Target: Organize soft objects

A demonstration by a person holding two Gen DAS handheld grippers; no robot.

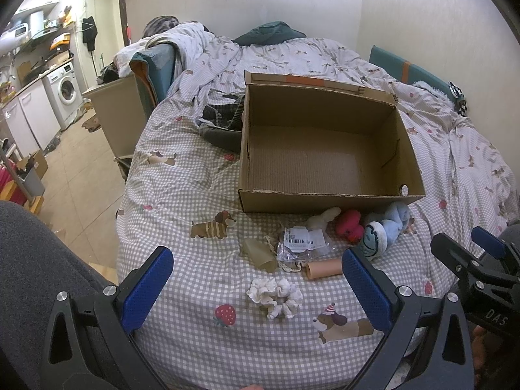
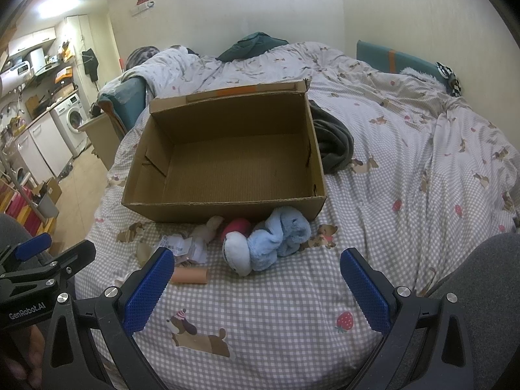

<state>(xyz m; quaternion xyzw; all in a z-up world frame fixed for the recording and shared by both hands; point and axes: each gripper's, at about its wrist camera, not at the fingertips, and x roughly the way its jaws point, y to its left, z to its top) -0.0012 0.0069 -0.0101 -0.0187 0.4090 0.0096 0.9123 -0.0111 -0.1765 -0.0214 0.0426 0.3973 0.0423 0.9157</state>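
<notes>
An empty cardboard box (image 1: 328, 195) (image 2: 224, 208) stands open on the bed. In front of it lie a white scrunchie (image 1: 276, 294), a clear bag with a label (image 1: 302, 243), a peach tube (image 1: 323, 268) (image 2: 190, 275), a cream plush (image 1: 323, 217) (image 2: 208, 227), a red plush (image 1: 349, 227) (image 2: 237, 226) and a blue and white plush (image 1: 385, 227) (image 2: 276, 237). My left gripper (image 1: 260, 279) is open, above the scrunchie. My right gripper (image 2: 256, 274) is open, just in front of the blue plush.
The checked bedsheet (image 1: 195, 195) (image 2: 390, 195) covers the bed. A dark grey garment (image 1: 221, 123) (image 2: 334, 143) lies beside the box. The bed edge drops to a tiled floor (image 1: 74, 169) on the left, with a washing machine (image 1: 66, 92) beyond.
</notes>
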